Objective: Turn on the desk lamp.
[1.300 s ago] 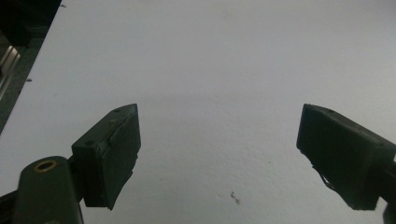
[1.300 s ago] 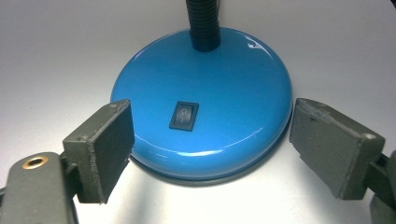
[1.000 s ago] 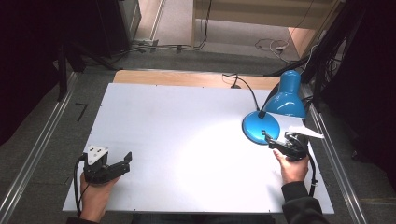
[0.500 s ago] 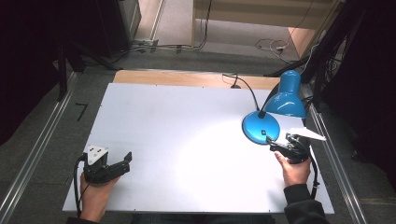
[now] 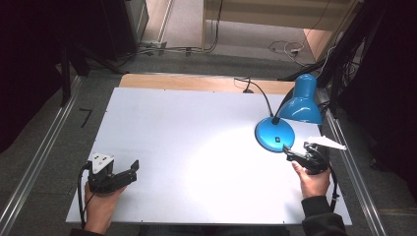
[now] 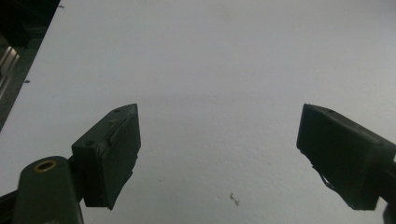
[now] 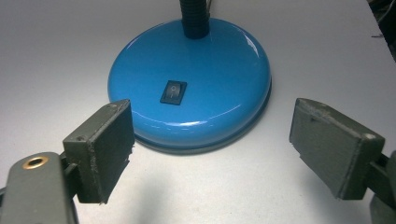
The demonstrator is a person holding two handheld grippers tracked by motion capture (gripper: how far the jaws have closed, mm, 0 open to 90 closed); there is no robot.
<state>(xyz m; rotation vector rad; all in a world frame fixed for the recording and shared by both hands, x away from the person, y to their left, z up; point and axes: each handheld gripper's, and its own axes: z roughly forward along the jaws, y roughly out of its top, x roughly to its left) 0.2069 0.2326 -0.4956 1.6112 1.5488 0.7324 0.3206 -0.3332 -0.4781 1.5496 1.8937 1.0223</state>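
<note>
A blue desk lamp stands at the right of the white table [image 5: 196, 128]: round base [image 5: 274, 133], black gooseneck, blue shade [image 5: 302, 103] tipped down. In the right gripper view the base [image 7: 219, 60] lies just ahead of the jaws, its black rocker switch [image 7: 173, 91] facing me. My right gripper [image 5: 288, 151] [image 7: 212, 149] is open, just short of the base's near rim, holding nothing. At the near left corner my left gripper [image 5: 133, 168] [image 6: 219, 154] is open over bare tabletop.
The lamp's black cord [image 5: 255, 88] runs off the table's far edge. A pool of light [image 5: 216, 157] lies on the table's middle. Metal rails [image 5: 44, 147] run along both sides of the table, with dark floor and cables beyond.
My right gripper has drawn back slightly toward the person, away from the lamp base. The left gripper has stayed where it was.
</note>
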